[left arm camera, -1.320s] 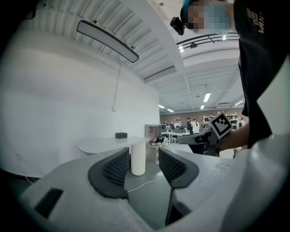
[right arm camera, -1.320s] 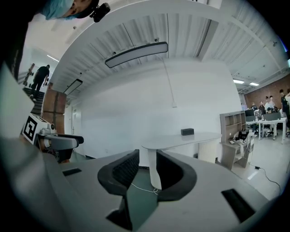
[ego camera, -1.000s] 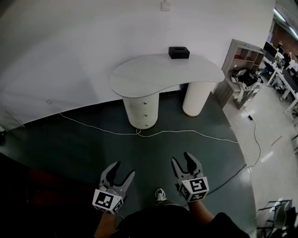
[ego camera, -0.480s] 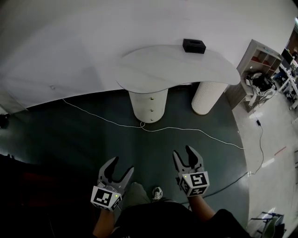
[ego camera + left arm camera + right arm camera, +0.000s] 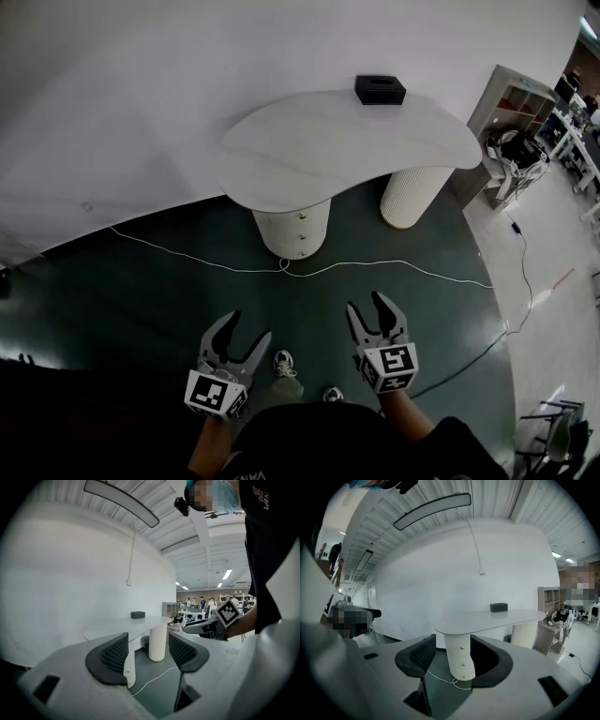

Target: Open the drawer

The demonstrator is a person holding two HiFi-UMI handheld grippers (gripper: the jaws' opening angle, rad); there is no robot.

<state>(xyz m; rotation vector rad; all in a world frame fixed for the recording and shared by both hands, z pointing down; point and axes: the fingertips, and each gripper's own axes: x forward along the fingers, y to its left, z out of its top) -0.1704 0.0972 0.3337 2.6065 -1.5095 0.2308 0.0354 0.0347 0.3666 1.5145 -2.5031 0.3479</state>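
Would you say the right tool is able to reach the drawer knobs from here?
Probably not: the right tool hangs open well short of the drawer pedestal, though only floor and a white cable lie between.

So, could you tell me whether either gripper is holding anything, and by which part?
Nothing is held: the left gripper and right gripper both have jaws apart and empty, short of the drawer pedestal.

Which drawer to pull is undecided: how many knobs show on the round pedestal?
3, stacked vertically on the drawer pedestal: top knob, middle knob, bottom knob. None seems hidden.
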